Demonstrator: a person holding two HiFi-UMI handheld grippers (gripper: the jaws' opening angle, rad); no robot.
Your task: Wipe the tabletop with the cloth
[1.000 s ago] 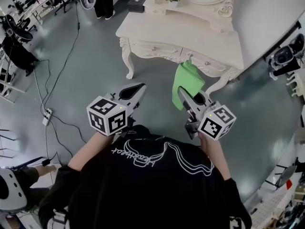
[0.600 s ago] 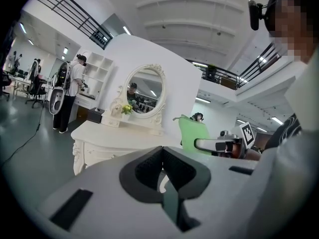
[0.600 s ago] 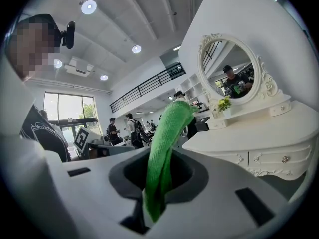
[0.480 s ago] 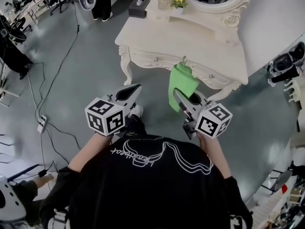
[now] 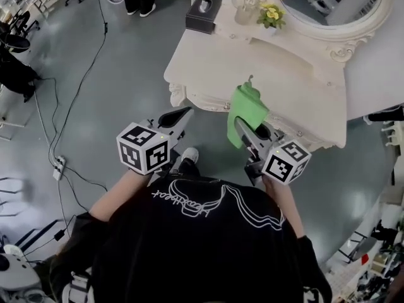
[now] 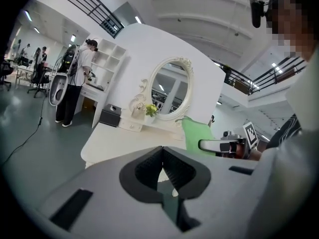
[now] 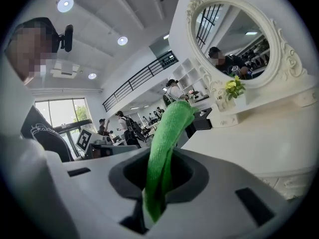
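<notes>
Currently, by item:

- Right gripper, lower centre-right of the head view: jaws clamped on a green cloth, which stands up out of them in a bunched fold.
- Green cloth, position: in the head view it overlaps the near edge of the dressing table. In the right gripper view it rises in front of the tabletop, and no part of it is seen pressed to the surface. Contact is not shown.
- Left gripper, lower centre-left: jaws brought together with nothing between them. It is held over the grey floor, left of the table's front corner.
- Dressing table, upper right: cream and carved, with an oval mirror at the back. The top is mostly bare.
- On the table, upper centre of the frame: a dark tissue box and a small pot of yellow flowers.
- Progress: the cloth is gripped and brought up to the table, so this reads as the approach — no wiping is evident yet.
- Remaining, as judged: lay the cloth onto the surface and pass it over the whole tabletop, working around the tissue box and the flowers.
</notes>
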